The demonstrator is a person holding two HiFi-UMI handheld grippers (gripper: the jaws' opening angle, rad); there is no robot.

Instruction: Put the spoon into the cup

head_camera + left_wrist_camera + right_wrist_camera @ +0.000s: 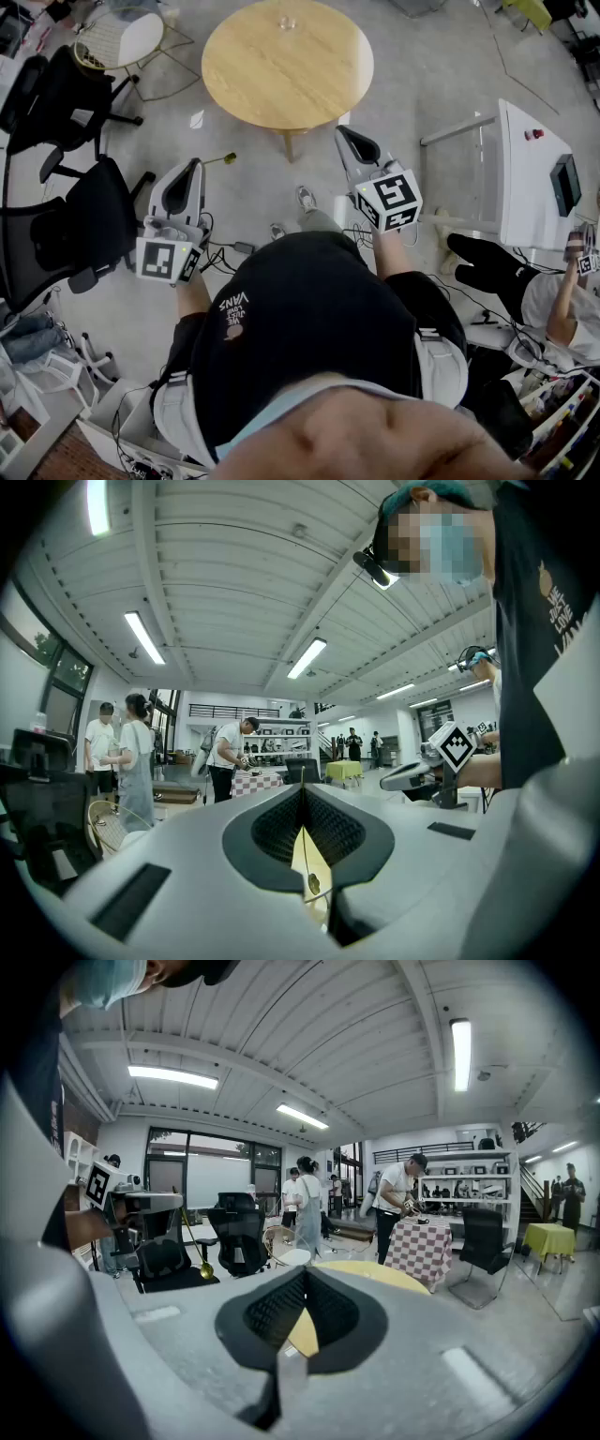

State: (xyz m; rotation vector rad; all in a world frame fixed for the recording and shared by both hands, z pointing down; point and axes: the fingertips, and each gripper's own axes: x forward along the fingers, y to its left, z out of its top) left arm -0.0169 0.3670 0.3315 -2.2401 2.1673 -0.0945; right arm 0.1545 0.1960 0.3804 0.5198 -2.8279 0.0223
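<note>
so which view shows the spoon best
The right gripper view: most of the spoon shows side on, held by the left gripper. The head view shows only a small yellow end past that gripper's tip. The left gripper view shows just the thin handle between its shut jaws.

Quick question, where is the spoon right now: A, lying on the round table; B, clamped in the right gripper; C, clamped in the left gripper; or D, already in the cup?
C: the spoon sticks out from the shut jaws of the left gripper, while the right gripper is shut on nothing.
</note>
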